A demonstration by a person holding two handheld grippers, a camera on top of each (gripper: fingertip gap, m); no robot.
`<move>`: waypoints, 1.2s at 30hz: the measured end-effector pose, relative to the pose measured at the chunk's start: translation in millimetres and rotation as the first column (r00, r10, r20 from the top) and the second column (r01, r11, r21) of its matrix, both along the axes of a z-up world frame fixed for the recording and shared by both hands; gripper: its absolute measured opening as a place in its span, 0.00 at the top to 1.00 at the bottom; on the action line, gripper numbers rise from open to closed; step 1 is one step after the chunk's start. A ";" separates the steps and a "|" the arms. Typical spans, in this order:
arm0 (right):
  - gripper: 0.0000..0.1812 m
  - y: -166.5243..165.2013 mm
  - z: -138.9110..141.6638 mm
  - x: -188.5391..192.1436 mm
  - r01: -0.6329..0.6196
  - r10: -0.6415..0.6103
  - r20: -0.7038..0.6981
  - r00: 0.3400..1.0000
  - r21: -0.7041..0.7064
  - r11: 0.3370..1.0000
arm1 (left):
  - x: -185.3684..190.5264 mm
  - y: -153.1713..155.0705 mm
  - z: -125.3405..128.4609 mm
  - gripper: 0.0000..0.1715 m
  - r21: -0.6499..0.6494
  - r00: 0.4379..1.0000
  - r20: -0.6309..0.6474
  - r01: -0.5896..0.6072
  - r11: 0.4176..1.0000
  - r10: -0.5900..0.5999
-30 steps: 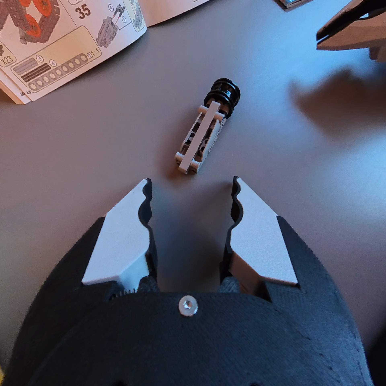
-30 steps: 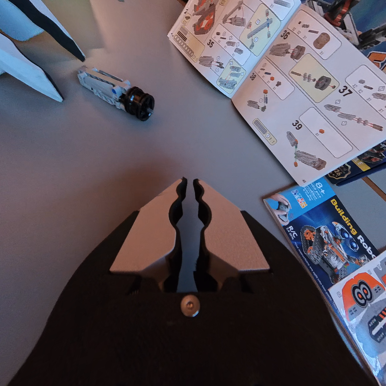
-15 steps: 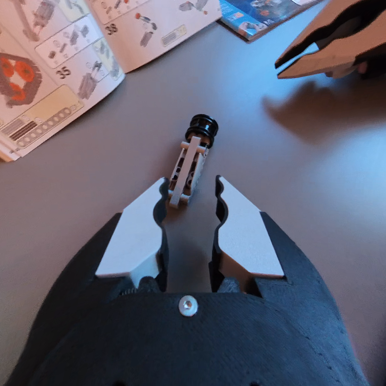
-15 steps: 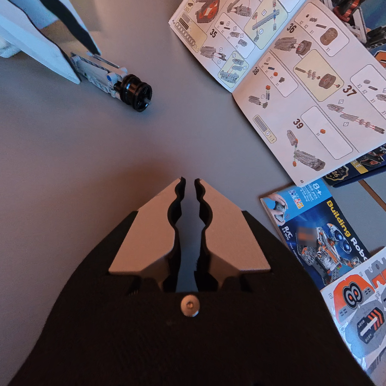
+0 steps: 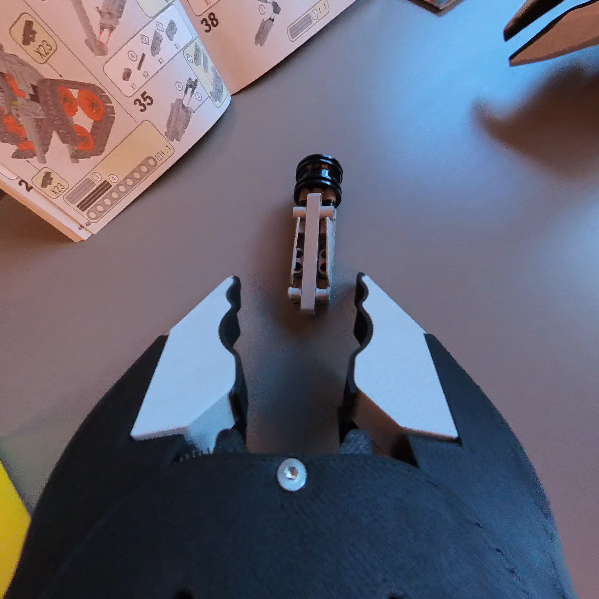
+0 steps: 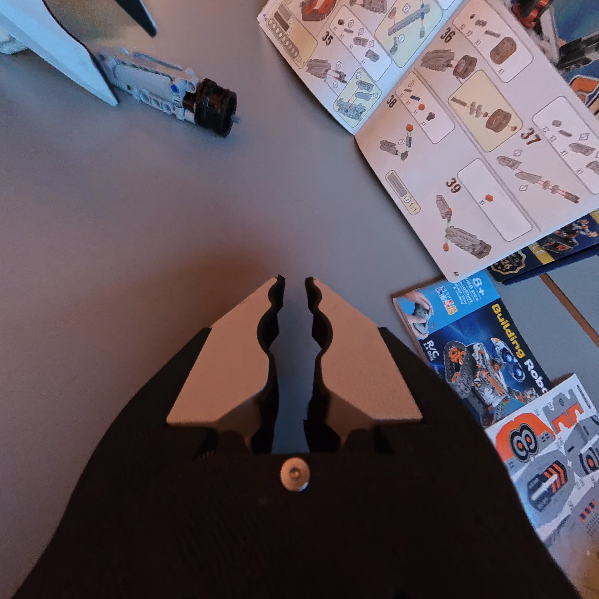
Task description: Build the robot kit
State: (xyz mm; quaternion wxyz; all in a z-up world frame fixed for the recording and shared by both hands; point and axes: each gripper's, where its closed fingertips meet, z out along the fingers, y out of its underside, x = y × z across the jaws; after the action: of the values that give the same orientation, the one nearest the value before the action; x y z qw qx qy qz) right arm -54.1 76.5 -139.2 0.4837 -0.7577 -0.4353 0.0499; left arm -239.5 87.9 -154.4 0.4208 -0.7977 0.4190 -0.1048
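Note:
A small grey brick assembly (image 5: 312, 252) with a black wheel (image 5: 318, 176) at its far end lies on the grey table (image 5: 421, 227). My left gripper (image 5: 297, 278) is open, with the assembly's near end lying loose between its fingertips. In the right wrist view the assembly (image 6: 152, 84) lies at the upper left with the left gripper (image 6: 133, 64) around its end. My right gripper (image 6: 295, 278) is empty with only a narrow gap between its fingers, well away from the assembly. It also shows in the left wrist view (image 5: 507, 48) at the top right.
An open instruction booklet (image 5: 97, 97) lies to the left of the assembly and also shows in the right wrist view (image 6: 453, 113). A blue printed booklet (image 6: 470, 350) and a sticker sheet (image 6: 551, 453) lie at the right. A yellow object (image 5: 9, 518) is at the lower left.
The left gripper narrowed around the assembly's near end, then opened wide again. The assembly now lies more in line with the fingers. The right gripper stayed nearly closed.

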 end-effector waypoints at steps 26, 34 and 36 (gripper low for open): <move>0.96 31.8 204.5 43.6 0.120 -0.122 0.089 0.989 0.025 0.992 | -17.7 14.8 311.5 0.55 0.455 0.925 0.380 -0.217 0.864 0.033; 0.98 54.2 167.5 39.1 0.162 -0.150 0.172 0.974 -0.057 0.985 | -11.8 31.2 298.3 0.72 0.341 0.878 0.478 -0.158 0.927 -0.026; 0.98 54.0 158.8 35.2 0.150 -0.132 0.195 0.972 -0.078 0.986 | -8.9 35.2 293.0 0.72 0.316 0.879 0.476 -0.159 0.935 -0.012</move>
State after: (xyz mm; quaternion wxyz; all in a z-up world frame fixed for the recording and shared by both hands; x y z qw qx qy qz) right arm -19.0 130.5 19.6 0.4071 -0.8095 -0.4214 -0.0367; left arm -248.4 123.1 138.6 0.6471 -0.6772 0.2849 -0.2037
